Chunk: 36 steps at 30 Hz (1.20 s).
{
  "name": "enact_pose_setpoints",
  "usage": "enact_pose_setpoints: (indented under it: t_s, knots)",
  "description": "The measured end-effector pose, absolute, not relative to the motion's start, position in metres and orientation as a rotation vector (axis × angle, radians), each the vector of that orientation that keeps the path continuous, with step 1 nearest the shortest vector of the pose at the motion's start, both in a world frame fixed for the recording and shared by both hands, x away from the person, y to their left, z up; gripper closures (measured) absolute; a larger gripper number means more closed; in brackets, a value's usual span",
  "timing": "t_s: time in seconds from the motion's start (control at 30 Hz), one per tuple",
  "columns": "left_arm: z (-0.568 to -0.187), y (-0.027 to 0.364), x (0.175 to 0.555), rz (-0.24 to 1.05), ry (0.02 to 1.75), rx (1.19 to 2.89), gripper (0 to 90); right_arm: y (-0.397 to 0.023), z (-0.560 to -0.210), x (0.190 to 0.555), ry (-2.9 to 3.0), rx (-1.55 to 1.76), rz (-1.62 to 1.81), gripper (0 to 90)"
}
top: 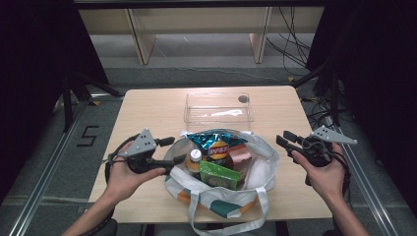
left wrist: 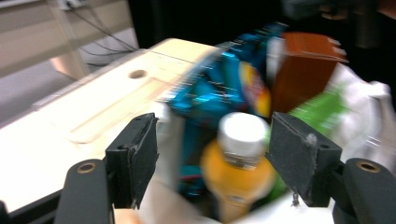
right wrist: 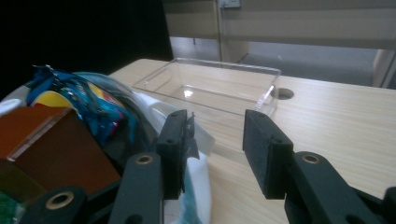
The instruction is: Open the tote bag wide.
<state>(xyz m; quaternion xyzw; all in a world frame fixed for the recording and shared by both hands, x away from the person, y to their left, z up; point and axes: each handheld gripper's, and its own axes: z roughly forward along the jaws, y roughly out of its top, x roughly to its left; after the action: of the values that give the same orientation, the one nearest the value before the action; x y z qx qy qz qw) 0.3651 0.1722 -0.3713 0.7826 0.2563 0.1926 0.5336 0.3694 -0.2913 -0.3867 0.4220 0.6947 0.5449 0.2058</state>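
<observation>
Tote bag (top: 223,189) sits packed on the desk (top: 147,105), likely for unloading; left claw (top: 173,150) gapes wide at its rim, empty; right claw (top: 284,138) half-open, empty, beside it.

Open fingers (left wrist: 135,158) frame an orange bottle (left wrist: 238,163).

Left gripper (top: 169,150) sits at the tote bag (top: 255,169)'s left rim, jaws spread, nothing clamped. Right gripper (top: 284,139) sits off the bag's right side, jaws parted and empty. Each hand grips its gripper from below, forearms entering from the near worktop (top: 147,105) edge.
</observation>
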Motion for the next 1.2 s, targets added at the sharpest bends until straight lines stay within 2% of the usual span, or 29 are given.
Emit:
enact_pose_setpoints:
  t_s: [0.07,0.27,0.43,0.5,0.73,0.83,0.97,1.2]
  knots:
    - [-0.372,0.177,0.375,0.478,0.637,1.859,31.4,-0.287,-0.385,0.37,1.964,1.162,1.519,61.6]
    - [-0.381,0.179,0.395,0.422,0.658,1.9,30.3,-0.274,-0.386,0.374,2.067,1.128,1.479,60.7]
    - [-0.389,0.181,0.402,0.409,0.684,1.942,33.7,-0.27,-0.389,0.384,2.109,1.111,1.439,61.2]
    - [-0.392,0.18,0.403,0.4,0.675,1.971,38.5,-0.267,-0.391,0.386,2.155,1.119,1.408,63.2]
    - [-0.403,0.171,0.413,0.445,0.641,2.052,71.4,-0.256,-0.396,0.395,2.259,1.061,1.291,85.0]
    - [-0.408,0.168,0.418,0.459,0.662,2.067,81.3,-0.254,-0.397,0.399,2.269,1.052,1.27,88.1]
    - [-0.414,0.166,0.426,0.476,0.687,2.066,86.2,-0.25,-0.401,0.403,2.254,1.057,1.234,88.6]
    - [-0.429,0.163,0.433,0.51,0.694,2.109,86.8,-0.248,-0.409,0.41,2.28,1.051,1.17,88.8]
